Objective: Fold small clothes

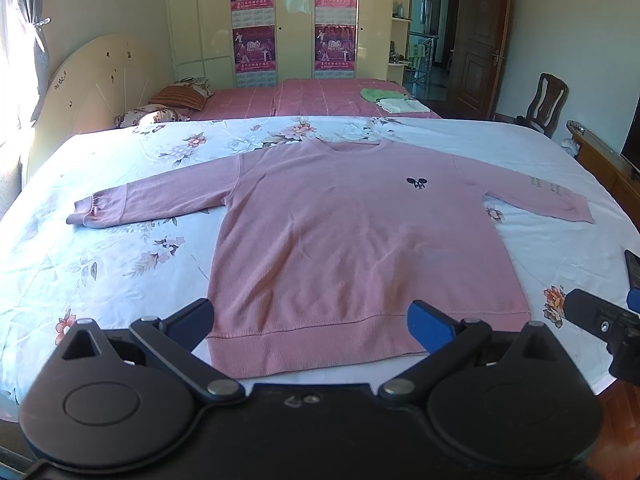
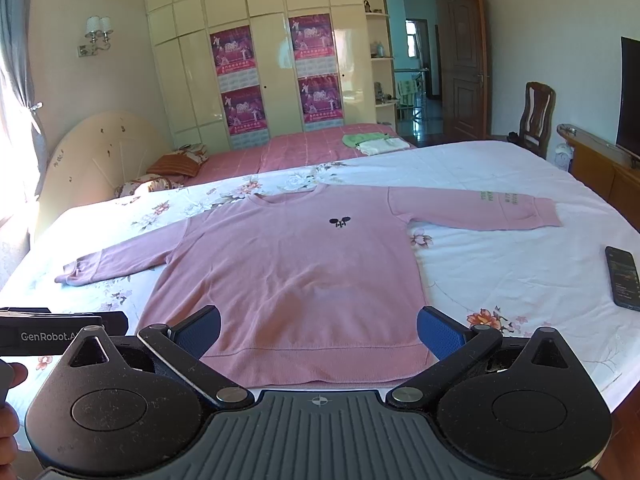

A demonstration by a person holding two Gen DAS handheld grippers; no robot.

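Observation:
A pink long-sleeved sweater (image 1: 344, 236) lies flat and face up on the floral bedspread (image 1: 120, 264), sleeves spread to both sides, hem nearest me. It also shows in the right wrist view (image 2: 288, 280). My left gripper (image 1: 316, 324) is open and empty, its fingers apart just above the hem. My right gripper (image 2: 320, 332) is open and empty, also over the hem. The right gripper's body shows at the right edge of the left wrist view (image 1: 604, 320); the left gripper's body shows at the left edge of the right wrist view (image 2: 60, 332).
A black phone (image 2: 624, 276) lies on the bedspread to the right of the sweater. A second bed with a pink cover (image 1: 312, 98) holds folded clothes (image 1: 394, 100). A wooden chair (image 2: 536, 116) and a low cabinet (image 2: 604, 160) stand at the right.

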